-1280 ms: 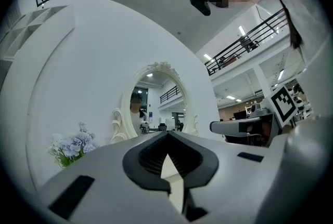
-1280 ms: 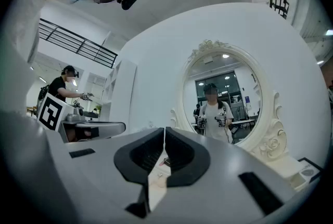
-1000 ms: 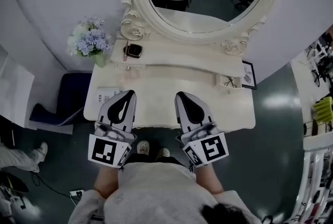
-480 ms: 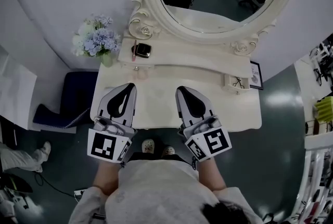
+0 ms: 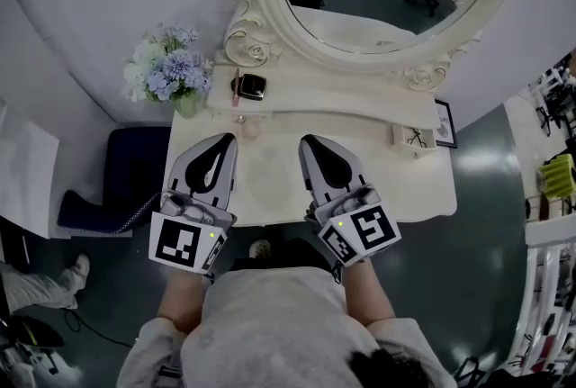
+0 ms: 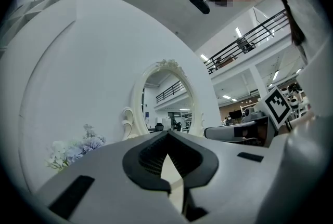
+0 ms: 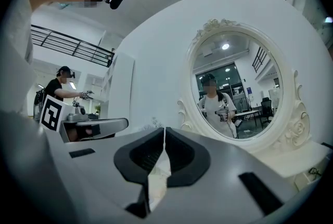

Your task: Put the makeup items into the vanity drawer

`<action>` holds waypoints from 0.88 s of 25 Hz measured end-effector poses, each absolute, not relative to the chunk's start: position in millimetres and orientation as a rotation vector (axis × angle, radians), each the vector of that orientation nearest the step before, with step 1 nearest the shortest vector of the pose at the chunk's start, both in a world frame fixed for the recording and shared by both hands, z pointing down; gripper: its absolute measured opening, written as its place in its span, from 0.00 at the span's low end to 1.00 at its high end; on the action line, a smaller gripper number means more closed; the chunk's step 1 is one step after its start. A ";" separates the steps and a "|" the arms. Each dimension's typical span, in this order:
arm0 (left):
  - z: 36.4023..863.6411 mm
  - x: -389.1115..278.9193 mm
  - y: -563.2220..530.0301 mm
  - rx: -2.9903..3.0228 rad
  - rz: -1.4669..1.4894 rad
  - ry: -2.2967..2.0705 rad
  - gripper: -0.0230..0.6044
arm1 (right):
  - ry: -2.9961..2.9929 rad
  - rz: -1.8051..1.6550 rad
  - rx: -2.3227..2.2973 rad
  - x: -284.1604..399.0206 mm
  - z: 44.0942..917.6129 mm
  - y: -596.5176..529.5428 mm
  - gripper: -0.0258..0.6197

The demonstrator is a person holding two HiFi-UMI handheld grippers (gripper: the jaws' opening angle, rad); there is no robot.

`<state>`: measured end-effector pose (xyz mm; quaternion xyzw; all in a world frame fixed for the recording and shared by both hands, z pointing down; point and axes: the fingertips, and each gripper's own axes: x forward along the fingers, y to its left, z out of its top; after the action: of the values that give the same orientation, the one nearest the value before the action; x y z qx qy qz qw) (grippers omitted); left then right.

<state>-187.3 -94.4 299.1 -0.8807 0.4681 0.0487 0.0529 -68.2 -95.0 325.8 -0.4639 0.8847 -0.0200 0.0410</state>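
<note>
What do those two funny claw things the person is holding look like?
The left gripper and right gripper are pale grey wedges with black teardrop-shaped middles. Each carries a cube of black-and-white square markers. The person wears a light grey top.

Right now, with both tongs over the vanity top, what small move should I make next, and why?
Probably open the left tongs and ease them forward toward the dark compact on the raised shelf. Both tongs are shut and empty, the right tongs included, and the compact lies just ahead of the left.
</note>
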 end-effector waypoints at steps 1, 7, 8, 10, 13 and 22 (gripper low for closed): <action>299.7 -187.4 -96.6 -2.681 0.149 1.418 0.05 | 2.710 -0.062 -1.427 -69.4 326.6 -97.4 0.08; 303.3 -180.4 -117.5 -2.696 0.150 1.400 0.05 | 2.734 -0.057 -1.437 -70.6 333.2 -118.2 0.08; 303.7 -178.4 -121.6 -2.696 0.150 1.399 0.05 | 2.743 -0.058 -1.437 -69.6 334.9 -122.8 0.08; 304.0 -174.9 -130.4 -2.691 0.147 1.402 0.05 | 2.763 -0.066 -1.427 -68.0 338.4 -133.1 0.08; 303.0 -172.2 -143.6 -2.683 0.143 1.417 0.05 | 2.796 -0.080 -1.403 -66.4 341.9 -150.7 0.08; 306.7 -172.7 -181.8 -2.657 0.136 1.512 0.05 | 2.979 -0.075 -1.303 -72.4 357.7 -205.4 0.08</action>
<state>-172.7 -181.8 306.7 -0.8676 0.4936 0.0446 0.0409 -72.4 -205.4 357.7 -0.3999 0.9146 -0.0231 -0.0555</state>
